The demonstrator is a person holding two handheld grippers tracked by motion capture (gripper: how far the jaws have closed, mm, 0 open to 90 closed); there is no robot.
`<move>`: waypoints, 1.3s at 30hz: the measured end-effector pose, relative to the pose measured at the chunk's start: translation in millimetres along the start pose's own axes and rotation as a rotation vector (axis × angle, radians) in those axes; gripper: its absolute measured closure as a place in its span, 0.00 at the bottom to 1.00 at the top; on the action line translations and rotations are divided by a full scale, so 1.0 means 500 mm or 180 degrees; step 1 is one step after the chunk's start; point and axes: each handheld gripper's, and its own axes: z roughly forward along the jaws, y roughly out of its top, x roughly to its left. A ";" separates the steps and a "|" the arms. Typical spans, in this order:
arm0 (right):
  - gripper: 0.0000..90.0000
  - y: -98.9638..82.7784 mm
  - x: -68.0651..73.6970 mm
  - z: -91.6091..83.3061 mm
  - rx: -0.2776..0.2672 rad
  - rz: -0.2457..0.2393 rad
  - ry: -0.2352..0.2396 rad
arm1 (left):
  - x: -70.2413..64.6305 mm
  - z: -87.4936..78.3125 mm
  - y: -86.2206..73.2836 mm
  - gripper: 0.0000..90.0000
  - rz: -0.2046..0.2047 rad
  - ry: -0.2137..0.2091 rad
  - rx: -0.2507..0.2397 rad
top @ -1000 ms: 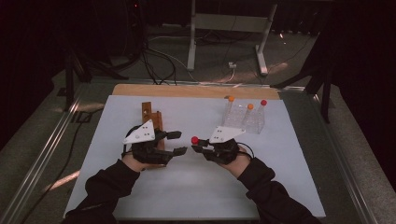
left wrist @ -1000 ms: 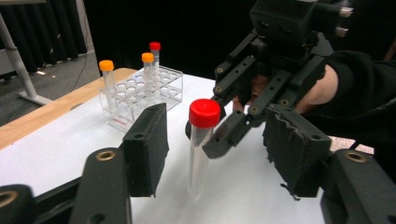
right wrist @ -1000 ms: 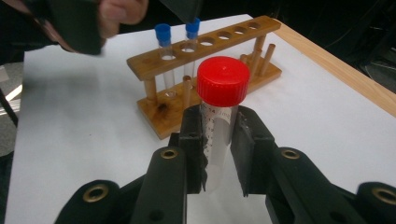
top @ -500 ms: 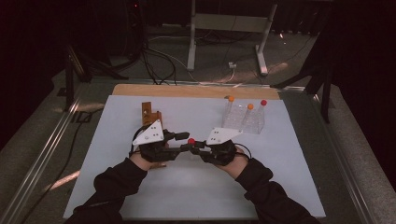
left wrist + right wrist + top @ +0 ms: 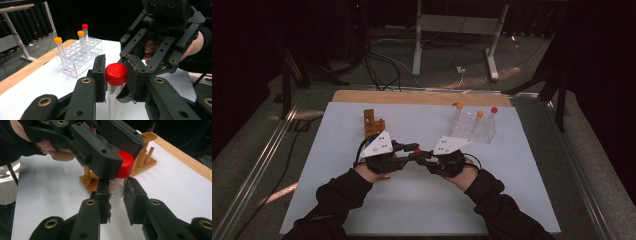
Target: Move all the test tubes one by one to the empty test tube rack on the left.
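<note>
Red-capped tube (image 5: 115, 82) between both hand-held grippers' jaws

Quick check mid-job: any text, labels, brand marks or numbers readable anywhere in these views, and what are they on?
Red print on the front edge of the clear tube rack: a short word, too small and blurred to read.
Graduation marks down the side of the red-capped tube: printed ticks, perhaps with numbers, too blurred to read.
Nothing else legible; the grippers' grey plates carry only holes, no lettering.
</note>
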 end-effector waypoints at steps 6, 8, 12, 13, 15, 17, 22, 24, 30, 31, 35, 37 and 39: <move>0.77 0.003 0.002 -0.005 -0.0098 0.0011 -0.0061 | 0.006 -0.008 0.010 0.80 -0.0040 -0.0009 -0.0043; 0.69 0.004 0.001 -0.009 -0.0133 0.0029 -0.0088 | 0.010 -0.015 0.014 0.80 -0.0033 0.0016 -0.0052; 0.53 0.005 -0.004 -0.022 -0.0238 0.0107 -0.0153 | 0.023 -0.035 0.025 0.80 -0.0046 0.0080 -0.0099; 0.50 0.005 -0.007 -0.027 -0.0253 0.0129 -0.0154 | 0.027 -0.041 0.028 0.80 -0.0053 0.0111 -0.0115; 0.38 0.005 -0.010 -0.035 -0.0299 0.0175 -0.0194 | 0.035 -0.053 0.034 0.80 -0.0049 0.0171 -0.0128; 0.30 0.004 -0.015 -0.044 -0.0327 0.0241 -0.0192 | 0.043 -0.065 0.038 0.80 -0.0067 0.0222 -0.0153; 0.13 0.001 -0.023 -0.065 -0.0405 0.0369 -0.0273 | 0.067 -0.094 0.045 0.80 -0.0098 0.0360 -0.0186; 0.06 -0.001 -0.024 -0.070 -0.0423 0.0389 -0.0238 | 0.075 -0.103 0.047 0.80 -0.0109 0.0417 -0.0191; 0.00 -0.004 -0.025 -0.080 -0.0393 0.0417 -0.0172 | 0.096 -0.125 0.048 0.80 -0.0150 0.0541 -0.0219; 0.00 -0.005 -0.025 -0.080 -0.0383 0.0414 -0.0163 | 0.099 -0.129 0.048 0.80 -0.0139 0.0581 -0.0220; 0.00 -0.010 -0.023 -0.082 -0.0404 0.0374 -0.0239 | 0.117 -0.148 0.050 0.80 -0.0169 0.0687 -0.0240; 0.00 -0.012 -0.023 -0.082 -0.0407 0.0331 -0.0265 | 0.127 -0.158 0.051 0.80 -0.0175 0.0754 -0.0240; 0.00 -0.013 -0.025 -0.083 -0.0434 0.0345 -0.0260 | 0.135 -0.167 0.051 0.80 -0.0191 0.0796 -0.0244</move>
